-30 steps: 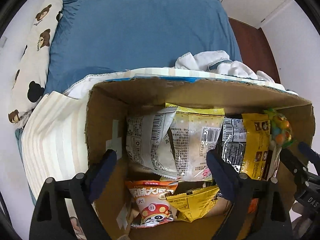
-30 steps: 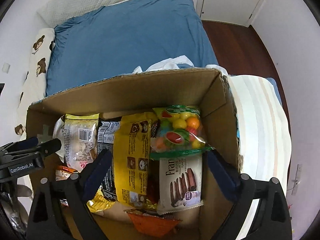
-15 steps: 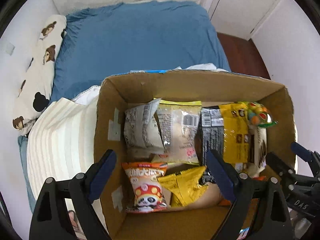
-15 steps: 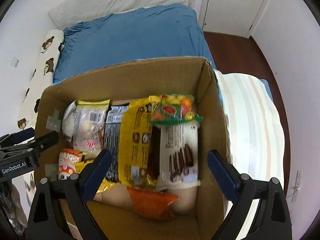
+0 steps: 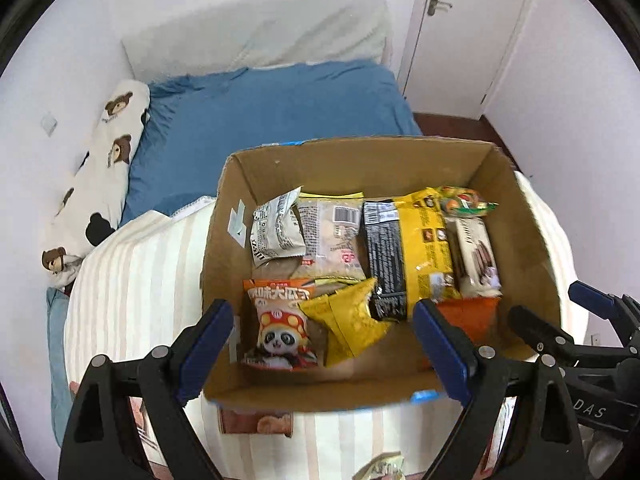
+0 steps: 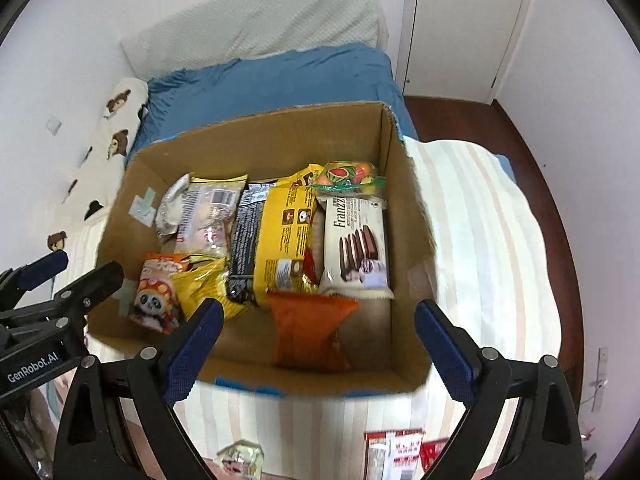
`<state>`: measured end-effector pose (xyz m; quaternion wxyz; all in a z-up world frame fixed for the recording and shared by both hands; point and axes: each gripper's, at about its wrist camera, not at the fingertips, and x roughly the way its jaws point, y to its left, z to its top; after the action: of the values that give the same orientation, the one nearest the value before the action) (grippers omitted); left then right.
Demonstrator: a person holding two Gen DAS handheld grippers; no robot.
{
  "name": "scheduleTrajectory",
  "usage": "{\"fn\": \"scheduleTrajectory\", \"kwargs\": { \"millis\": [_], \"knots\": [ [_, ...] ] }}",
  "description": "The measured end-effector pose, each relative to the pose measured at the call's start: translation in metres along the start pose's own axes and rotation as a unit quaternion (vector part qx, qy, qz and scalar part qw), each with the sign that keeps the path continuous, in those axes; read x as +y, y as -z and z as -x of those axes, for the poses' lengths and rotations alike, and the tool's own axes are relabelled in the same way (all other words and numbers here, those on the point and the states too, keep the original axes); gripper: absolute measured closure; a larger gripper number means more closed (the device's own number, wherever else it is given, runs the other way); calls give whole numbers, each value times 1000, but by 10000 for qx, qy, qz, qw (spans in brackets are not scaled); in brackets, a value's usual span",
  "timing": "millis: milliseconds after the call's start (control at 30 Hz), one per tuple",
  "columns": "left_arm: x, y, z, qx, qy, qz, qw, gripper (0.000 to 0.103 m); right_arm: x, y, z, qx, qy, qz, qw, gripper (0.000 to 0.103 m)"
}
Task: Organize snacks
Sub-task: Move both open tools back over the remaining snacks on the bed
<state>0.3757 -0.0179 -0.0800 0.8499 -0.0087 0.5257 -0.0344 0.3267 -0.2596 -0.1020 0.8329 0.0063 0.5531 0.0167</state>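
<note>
An open cardboard box [image 5: 224,216] [image 6: 416,216] stands on a striped cloth and holds several snack packs: a panda packet [image 5: 282,326] [image 6: 156,296], a yellow and black bag [image 5: 416,244] [image 6: 276,236], a Franzzi wafer pack [image 6: 356,240] [image 5: 476,252], a fruit candy bag [image 6: 348,176], an orange bag [image 6: 308,328] and pale wrappers [image 5: 304,228]. My left gripper [image 5: 323,344] is open and empty above the box's near left side. My right gripper [image 6: 316,340] is open and empty above its near edge. Each gripper shows in the other's view [image 5: 560,336] [image 6: 60,280].
The striped cloth [image 6: 480,240] covers a surface in front of a bed with a blue sheet [image 5: 260,112] and a bear-print pillow [image 5: 108,152]. More snack packs lie on the cloth at the near edge [image 6: 396,452] [image 5: 256,420]. A white door [image 6: 460,20] and wood floor are on the right.
Both grippers have pulled up and back from the box, so the whole box and the cloth in front of it now show. Both stay open and empty.
</note>
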Motion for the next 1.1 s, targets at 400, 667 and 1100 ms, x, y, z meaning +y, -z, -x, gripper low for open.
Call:
{"fn": "scheduleTrajectory", "kwargs": {
  "millis": [400,667,1100],
  "knots": [
    [-2,55,77,-730,10,61,9973,11,-2,60,88,-732,-136,-27,9972,5],
    [-1,82,111,-1012,-5,76,9948,11,6,93,120,-870,-466,-58,9951,5],
    [63,174,13,618,-499,674,9946,11,-31,186,19,568,-709,-1033,9905,5]
  ]
}}
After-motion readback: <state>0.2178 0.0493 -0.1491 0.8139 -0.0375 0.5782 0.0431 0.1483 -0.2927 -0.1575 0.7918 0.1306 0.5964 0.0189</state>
